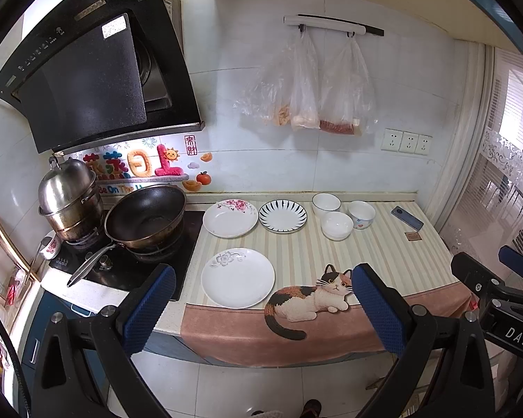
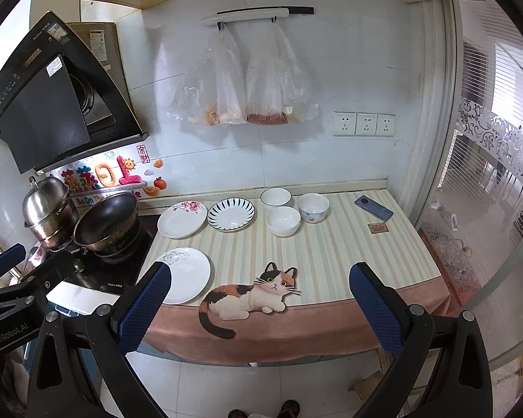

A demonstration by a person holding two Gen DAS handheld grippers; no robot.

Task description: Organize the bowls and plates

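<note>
- Counter with striped mat (image 1: 383,244): runs from the stove on the left to the glass partition on the right; a cat picture sits on its front hem. All the crockery lies on this mat, nothing stacked.
- Wok (image 1: 146,216) and steel pot (image 1: 68,195) on the stove, left of the mat. Not task items; the wok stands near the pink-flowered plate, so a reach to that plate wants care.
- Plain white plate (image 1: 237,278): front left of the mat, alone, nearest the person.
- Pink-flowered plate (image 1: 230,217) and black-striped plate (image 1: 282,216): back row, just beside each other, apart from the front plate.
- Three bowls to the right of the plates, close together: dark-rimmed bowl (image 1: 326,203) at the back, plain white bowl (image 1: 337,225) in front of it, painted bowl (image 1: 361,214) to the right. Whether the rims touch I cannot tell.
- Phone (image 1: 407,217) and a small brown card (image 1: 412,236): right end of the mat, clear of the crockery.
- Left gripper (image 1: 263,308): jaws spread wide, nothing between them, held off the counter's front edge, roughly facing the front plate.
- Right gripper (image 2: 259,308): likewise wide apart and empty, held back from the counter; its view centres nearer the bowls.
- Step, as I judge it: the very start; no piece gathered yet.
- Next move, as I judge it: bring one gripper down to a plate rim, likely the front plate, pinch the edge and lift it onto another plate; bowls then nest, the right gripper being better placed for them. A shallow rim flat on cloth calls for a low, angled approach.
</note>
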